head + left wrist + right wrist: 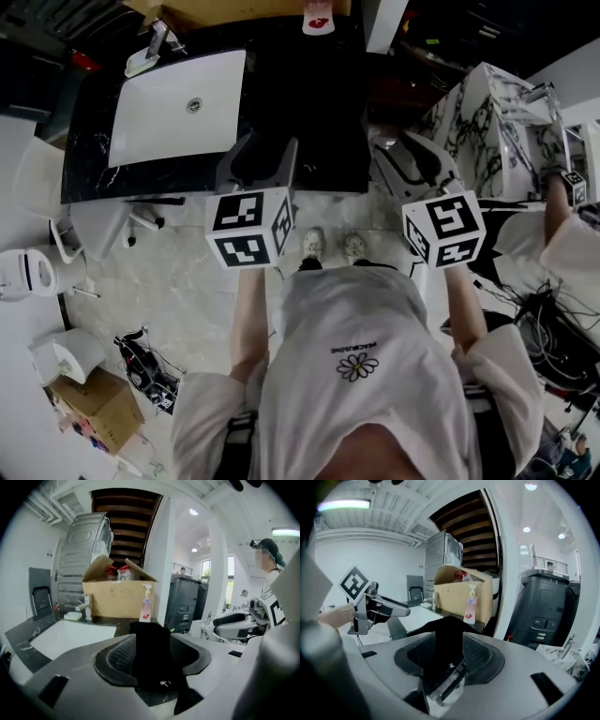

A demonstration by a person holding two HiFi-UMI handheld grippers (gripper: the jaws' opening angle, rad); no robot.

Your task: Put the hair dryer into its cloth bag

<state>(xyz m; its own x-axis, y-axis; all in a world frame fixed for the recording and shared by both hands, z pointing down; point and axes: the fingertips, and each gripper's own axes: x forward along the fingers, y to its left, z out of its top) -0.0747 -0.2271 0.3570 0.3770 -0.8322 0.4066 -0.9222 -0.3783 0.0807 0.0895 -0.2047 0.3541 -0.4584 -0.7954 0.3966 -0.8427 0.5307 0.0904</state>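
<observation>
The left gripper (pixel 157 641) has its jaws parted. The black cloth bag (pixel 152 660) stands up between them, leaning on one pad while the other pad's face shows bare beside it, so the hold looks released. The right gripper (pixel 449 638) also has its jaws apart, and a fold of the same bag, with a pale strip along its hem, lies loose in the gap. What the cloth holds cannot be told.

Both grippers hang side by side, well apart, over the near edge of the black tabletop (pixel 309 84). The white sink (pixel 141 141) is sunk into the tabletop's left part, with the faucet (pixel 155 42) at the far corner. The dark stretch ahead of the jaws is bare up to a soap bottle (pixel 146 604) and a cardboard box (pixel 117 597) at the back edge. Right of the box, a white pillar (pixel 161 564) and a dark grey bin (pixel 185 604) close that side.

Only the head view shows the marble floor (pixel 178 291), a toilet (pixel 28 272) to the left, and a marbled cabinet (pixel 487 122) and a tangle of cables (pixel 548 323) to the right. The left gripper view shows a second person (pixel 269 569) standing beyond the right gripper; the head view catches only an arm (pixel 555 211) at its right edge. The right gripper view alone shows the hand (pixel 337 616) that carries the left gripper.
</observation>
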